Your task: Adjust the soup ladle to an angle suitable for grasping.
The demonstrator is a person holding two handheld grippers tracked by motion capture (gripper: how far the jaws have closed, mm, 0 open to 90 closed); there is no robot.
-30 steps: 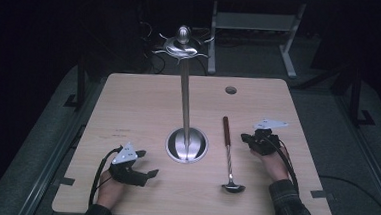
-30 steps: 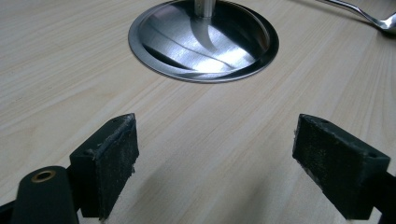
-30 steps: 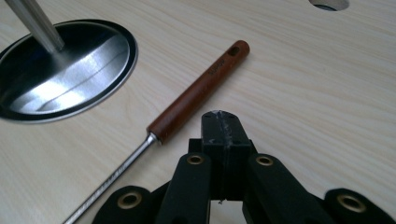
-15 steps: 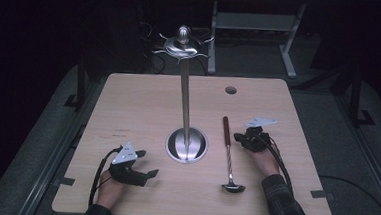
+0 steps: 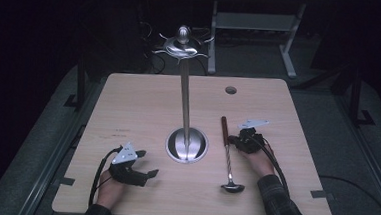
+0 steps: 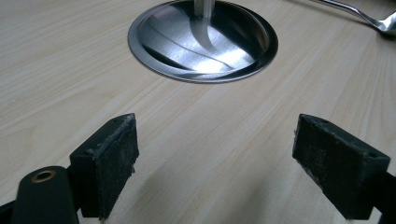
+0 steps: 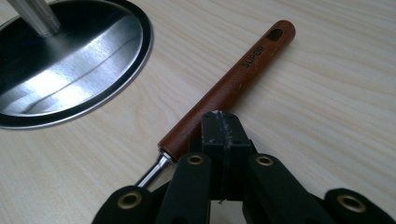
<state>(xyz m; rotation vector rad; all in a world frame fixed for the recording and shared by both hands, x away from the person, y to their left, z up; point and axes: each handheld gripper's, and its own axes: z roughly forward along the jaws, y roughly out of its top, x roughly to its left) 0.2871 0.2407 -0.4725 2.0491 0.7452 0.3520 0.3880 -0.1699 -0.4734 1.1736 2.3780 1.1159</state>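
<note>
Pressing together empty, the right hand-held gripper [image 7: 219, 122] seemingly touches the ladle's wooden handle [image 7: 233, 81].

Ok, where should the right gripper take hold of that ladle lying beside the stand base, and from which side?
Grip the ladle by its wooden handle, from above, with the jaws straddling it across its width. The handle is a straight, round bar lying flat on the table, thicker than the thin metal shank. The right gripper is shut at the handle's lower end, so it must likely open first.
</note>
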